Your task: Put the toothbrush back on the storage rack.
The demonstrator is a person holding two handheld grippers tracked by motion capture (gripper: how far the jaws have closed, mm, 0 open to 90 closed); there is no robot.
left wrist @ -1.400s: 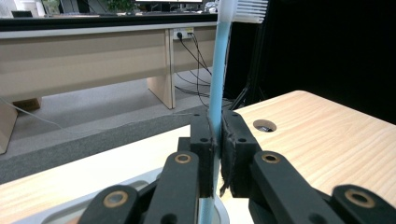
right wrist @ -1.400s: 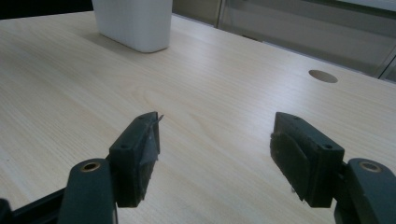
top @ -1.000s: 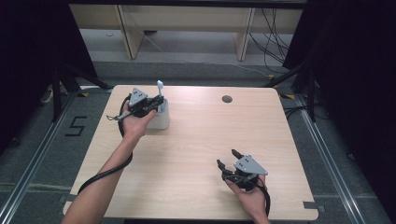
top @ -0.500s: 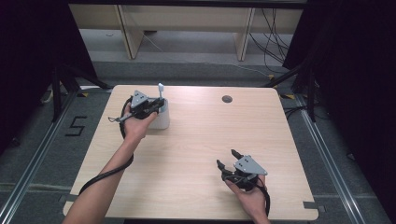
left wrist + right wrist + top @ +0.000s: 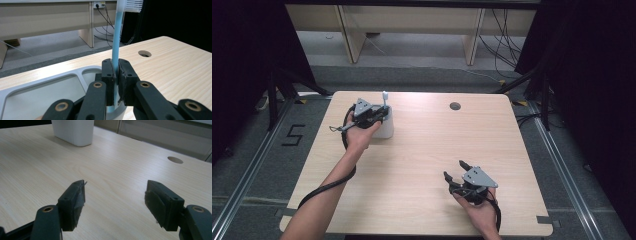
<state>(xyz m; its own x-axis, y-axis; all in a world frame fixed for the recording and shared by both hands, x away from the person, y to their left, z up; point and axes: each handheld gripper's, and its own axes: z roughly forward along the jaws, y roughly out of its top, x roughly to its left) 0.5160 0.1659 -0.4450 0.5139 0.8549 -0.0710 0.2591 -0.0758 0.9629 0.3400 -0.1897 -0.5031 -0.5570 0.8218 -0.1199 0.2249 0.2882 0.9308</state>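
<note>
A toothbrush (image 5: 116, 40) with a light blue handle and white bristles stands upright, its head at the top (image 5: 385, 95). My left gripper (image 5: 116, 82) is shut on its handle, just above a white holder (image 5: 385, 127) with open compartments (image 5: 50, 92) at the table's far left. The handle's lower end reaches down into the holder's small compartment. My left gripper (image 5: 371, 114) sits over the holder in the high view. Near the front right of the table my right gripper (image 5: 456, 170) is open, its jaws (image 5: 115, 205) wide apart over bare wood with nothing between them.
The light wooden table (image 5: 427, 150) has a round cable hole (image 5: 455, 106) at the back right. In the right gripper view the white holder (image 5: 73, 131) stands far off. Wooden furniture legs and cables lie on the grey floor beyond the table.
My left gripper with the toothbrush has dropped slightly toward the holder. The right gripper has not moved.
</note>
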